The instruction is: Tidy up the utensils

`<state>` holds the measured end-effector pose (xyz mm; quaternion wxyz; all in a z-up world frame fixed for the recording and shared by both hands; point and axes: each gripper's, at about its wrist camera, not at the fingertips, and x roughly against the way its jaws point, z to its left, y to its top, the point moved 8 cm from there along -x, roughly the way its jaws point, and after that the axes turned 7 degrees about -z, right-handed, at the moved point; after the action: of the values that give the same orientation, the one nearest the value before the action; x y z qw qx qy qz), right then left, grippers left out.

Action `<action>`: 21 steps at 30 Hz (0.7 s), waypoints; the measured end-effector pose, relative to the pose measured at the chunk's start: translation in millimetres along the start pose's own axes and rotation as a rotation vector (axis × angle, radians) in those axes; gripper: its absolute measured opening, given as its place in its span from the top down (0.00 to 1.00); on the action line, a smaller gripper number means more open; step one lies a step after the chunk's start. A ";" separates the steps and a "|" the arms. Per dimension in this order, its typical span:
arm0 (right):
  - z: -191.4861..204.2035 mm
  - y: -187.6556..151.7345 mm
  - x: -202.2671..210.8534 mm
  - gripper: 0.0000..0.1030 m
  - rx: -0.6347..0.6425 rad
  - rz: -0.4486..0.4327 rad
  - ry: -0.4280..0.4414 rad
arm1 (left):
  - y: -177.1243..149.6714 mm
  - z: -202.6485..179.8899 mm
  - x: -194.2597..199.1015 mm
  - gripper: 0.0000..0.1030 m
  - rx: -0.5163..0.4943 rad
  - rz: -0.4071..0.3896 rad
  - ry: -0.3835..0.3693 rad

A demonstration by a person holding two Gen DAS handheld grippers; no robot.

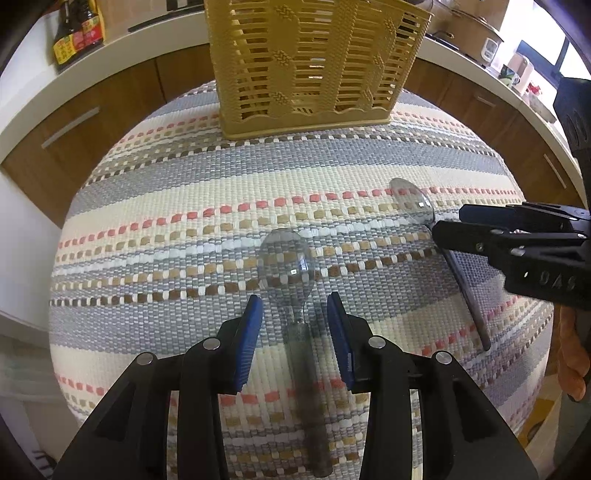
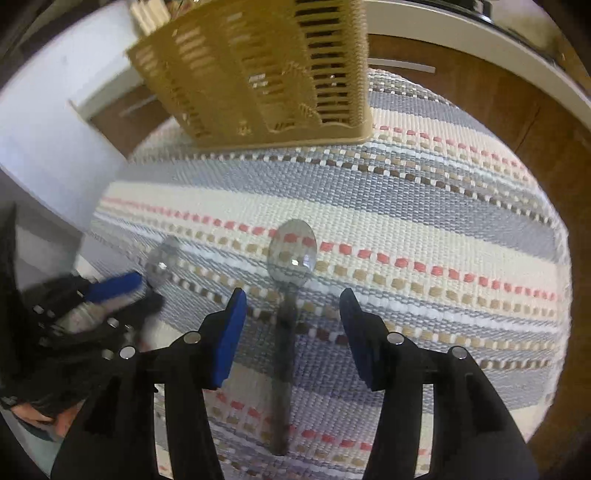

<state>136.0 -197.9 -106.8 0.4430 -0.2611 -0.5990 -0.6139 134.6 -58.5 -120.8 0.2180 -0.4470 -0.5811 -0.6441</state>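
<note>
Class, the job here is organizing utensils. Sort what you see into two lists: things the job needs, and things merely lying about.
Belongs to the job:
- left spoon, between the open left gripper jaws
- right spoon, between the open right gripper jaws
- yellow slatted utensil basket

Just lying about:
- sauce bottles on the counter
- striped woven mat
- mugs

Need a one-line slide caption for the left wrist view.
Open left gripper straddles a clear spoon on the striped mat.
</note>
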 end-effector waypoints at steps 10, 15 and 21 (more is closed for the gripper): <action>27.0 -5.4 -14.2 0.90 0.159 0.025 -0.092 | 1.9 -14.4 -2.3 0.90 -0.097 0.005 0.090; 28.5 8.0 19.9 0.90 0.138 -0.082 -0.006 | 20.8 -17.4 27.2 0.90 -0.059 -0.134 0.044; 31.1 54.9 94.5 0.90 0.141 -0.332 0.032 | 73.2 -1.4 98.8 0.90 0.015 -0.368 0.003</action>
<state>132.0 -183.6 5.8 0.3623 -0.1168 -0.6683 -0.6391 142.9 -53.0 1.8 0.1009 -0.3305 -0.6575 -0.6696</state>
